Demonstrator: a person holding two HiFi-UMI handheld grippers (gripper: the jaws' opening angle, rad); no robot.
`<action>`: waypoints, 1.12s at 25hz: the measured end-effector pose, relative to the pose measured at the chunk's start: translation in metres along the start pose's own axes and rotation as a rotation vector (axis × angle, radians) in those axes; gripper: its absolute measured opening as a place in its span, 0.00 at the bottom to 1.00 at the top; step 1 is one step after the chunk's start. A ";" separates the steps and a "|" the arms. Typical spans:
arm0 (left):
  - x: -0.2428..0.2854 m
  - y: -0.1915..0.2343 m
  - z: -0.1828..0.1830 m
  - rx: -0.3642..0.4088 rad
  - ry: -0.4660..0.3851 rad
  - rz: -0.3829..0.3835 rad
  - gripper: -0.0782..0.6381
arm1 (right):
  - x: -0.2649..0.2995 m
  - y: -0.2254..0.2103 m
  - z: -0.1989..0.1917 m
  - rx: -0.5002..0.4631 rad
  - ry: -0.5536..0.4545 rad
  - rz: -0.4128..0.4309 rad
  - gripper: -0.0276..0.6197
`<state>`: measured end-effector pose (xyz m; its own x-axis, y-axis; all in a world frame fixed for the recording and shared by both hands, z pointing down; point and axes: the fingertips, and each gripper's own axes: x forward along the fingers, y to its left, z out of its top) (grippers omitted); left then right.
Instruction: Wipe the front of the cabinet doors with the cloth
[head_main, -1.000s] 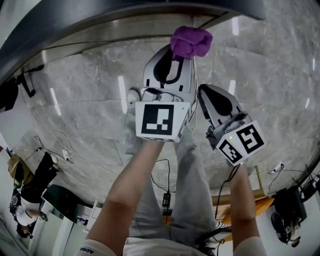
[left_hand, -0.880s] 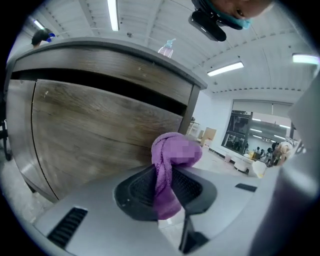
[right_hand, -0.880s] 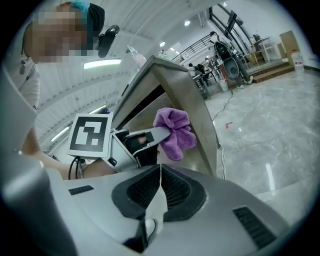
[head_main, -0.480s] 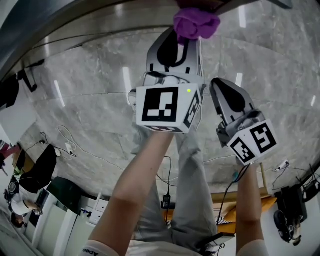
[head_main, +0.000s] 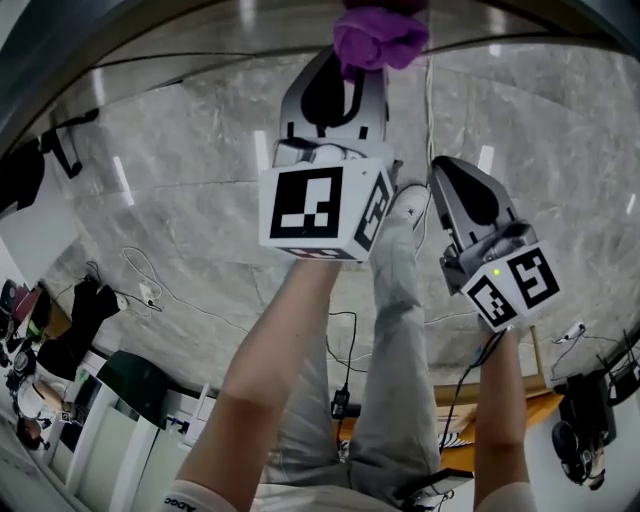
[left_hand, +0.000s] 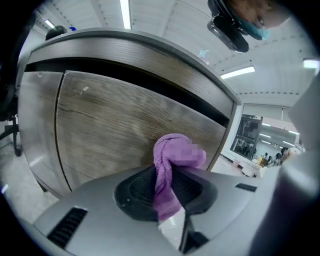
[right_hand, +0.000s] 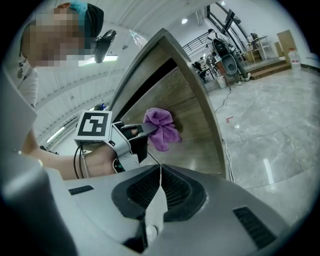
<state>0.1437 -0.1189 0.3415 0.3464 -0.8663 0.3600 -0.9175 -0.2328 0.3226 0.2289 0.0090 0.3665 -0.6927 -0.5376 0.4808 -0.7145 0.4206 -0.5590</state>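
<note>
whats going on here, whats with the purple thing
A person holds a two-jaw gripper in each hand, facing a wood-grain cabinet door. The left gripper is shut on a purple cloth and holds it right at the door's front, ready for wiping; whether the cloth actually touches the wood cannot be told. The right gripper hangs beside it, its jaws together with nothing between them.

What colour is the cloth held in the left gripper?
Purple. The cloth shows best in the left gripper view, pinched in the left gripper.
</note>
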 end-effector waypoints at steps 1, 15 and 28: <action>-0.004 0.010 0.003 0.003 -0.001 0.006 0.21 | 0.006 0.007 0.000 -0.002 0.000 0.004 0.09; -0.051 0.151 0.035 -0.007 -0.005 0.090 0.21 | 0.091 0.092 0.002 -0.011 -0.004 0.023 0.09; -0.073 0.215 0.040 0.005 -0.023 0.154 0.21 | 0.149 0.132 -0.003 0.011 -0.019 0.078 0.09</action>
<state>-0.0865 -0.1238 0.3498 0.1975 -0.9016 0.3850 -0.9604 -0.0991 0.2605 0.0312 -0.0135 0.3664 -0.7439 -0.5178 0.4224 -0.6574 0.4536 -0.6017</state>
